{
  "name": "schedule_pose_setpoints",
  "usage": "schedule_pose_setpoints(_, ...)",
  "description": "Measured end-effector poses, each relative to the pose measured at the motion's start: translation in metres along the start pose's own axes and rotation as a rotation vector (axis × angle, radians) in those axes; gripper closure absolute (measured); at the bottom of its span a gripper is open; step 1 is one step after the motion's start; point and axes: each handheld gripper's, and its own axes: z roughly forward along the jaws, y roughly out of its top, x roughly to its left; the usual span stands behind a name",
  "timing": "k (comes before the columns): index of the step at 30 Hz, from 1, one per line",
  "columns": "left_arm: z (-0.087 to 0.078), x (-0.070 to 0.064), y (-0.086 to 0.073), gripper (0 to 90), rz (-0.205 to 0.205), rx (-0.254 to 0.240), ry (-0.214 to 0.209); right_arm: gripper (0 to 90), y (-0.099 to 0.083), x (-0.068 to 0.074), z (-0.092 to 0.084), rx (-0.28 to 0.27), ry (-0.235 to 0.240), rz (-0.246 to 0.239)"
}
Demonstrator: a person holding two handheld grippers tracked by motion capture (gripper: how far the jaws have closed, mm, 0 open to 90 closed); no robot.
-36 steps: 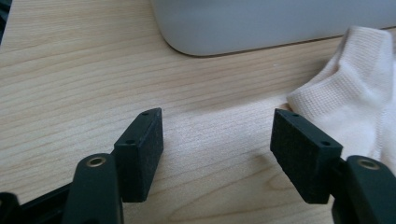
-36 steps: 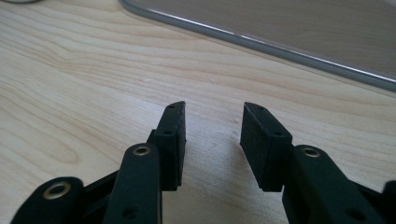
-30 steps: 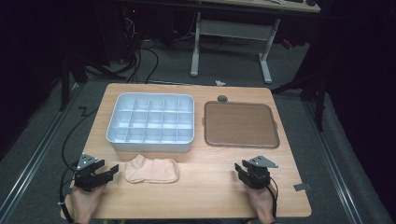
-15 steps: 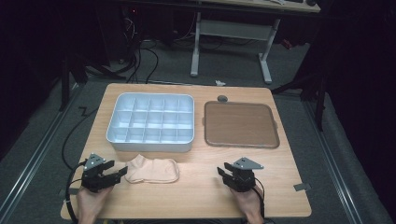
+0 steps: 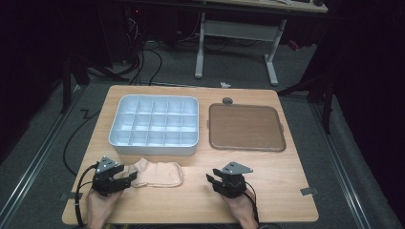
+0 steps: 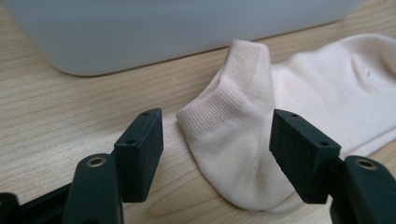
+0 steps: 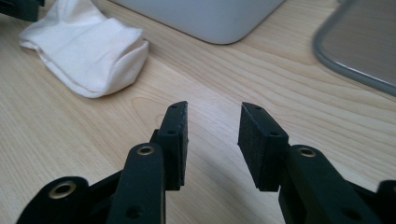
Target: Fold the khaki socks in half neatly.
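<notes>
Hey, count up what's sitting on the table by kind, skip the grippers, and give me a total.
Sock: 1
White divided box: 1
Brown tray: 1
Small dark round thing at the far edge: 1
Total: 4

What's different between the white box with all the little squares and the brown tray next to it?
The white box is deep and split into many small compartments; the brown tray is shallow and undivided. The box is pale, the tray dark brown with a grey rim. Both are rectangular with rounded corners, hold nothing and lie flat on the table.
</notes>
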Motion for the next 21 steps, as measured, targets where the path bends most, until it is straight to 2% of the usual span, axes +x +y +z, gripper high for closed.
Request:
schedule_pose_setpoints(6, 0.006, -0.005, 0.001, 35.7, 0.001, 0.004, -0.016, 63.6, 0.005, 0.012, 0.009, 0.002, 0.032, -0.013)
schedule_pose_setpoints(10, 0.007, -0.006, 0.002, 35.8, 0.001, 0.012, -0.012, 63.5, 0.011, 0.021, 0.015, 0.002, 0.038, -0.040)
schedule_pose_setpoints(15, 0.007, -0.006, 0.002, 36.1, -0.007, 0.005, -0.019, 62.0, 0.022, 0.037, 0.027, -0.004, 0.085, -0.074)
schedule_pose_setpoints(21, 0.009, -0.006, 0.003, 36.3, -0.014, 0.007, -0.018, 61.8, 0.025, 0.044, 0.038, 0.019, 0.106, -0.077)
